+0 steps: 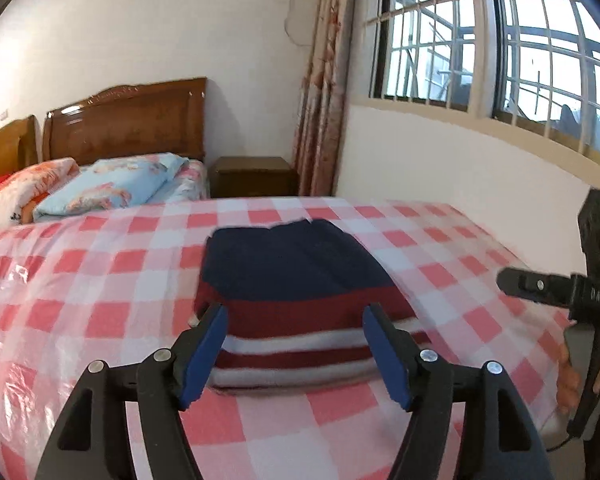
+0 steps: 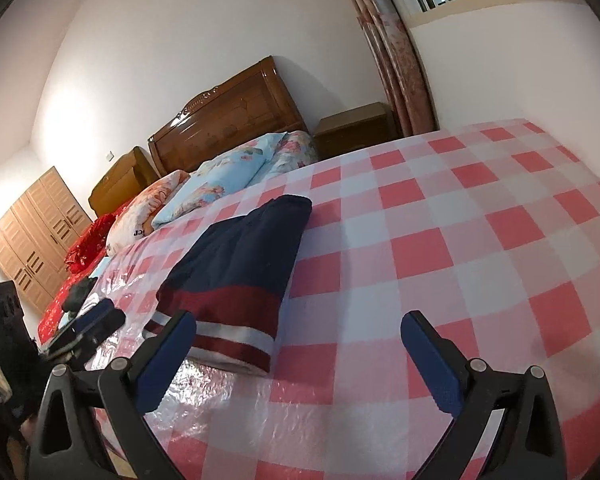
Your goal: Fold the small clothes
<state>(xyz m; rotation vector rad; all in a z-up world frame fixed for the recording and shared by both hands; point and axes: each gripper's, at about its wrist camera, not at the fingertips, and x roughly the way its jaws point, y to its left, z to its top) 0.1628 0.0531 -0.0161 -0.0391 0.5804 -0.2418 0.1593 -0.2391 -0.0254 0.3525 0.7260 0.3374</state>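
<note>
Covering bed – checked cloth (image 1: 340,420), headboard (image 1: 128,120)

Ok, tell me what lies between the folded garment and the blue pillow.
Only bare checked cover. In the right wrist view, pink-and-white squares run from the garment to the blue pillow; nothing rests on them. The left wrist view shows the same.

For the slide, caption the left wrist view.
Open left gripper above folded navy-and-red striped garment on checked bedcover.

Navy garment (image 1: 292,268) with maroon-and-white stripes; pink-and-white checked cloth (image 1: 100,280).
</note>
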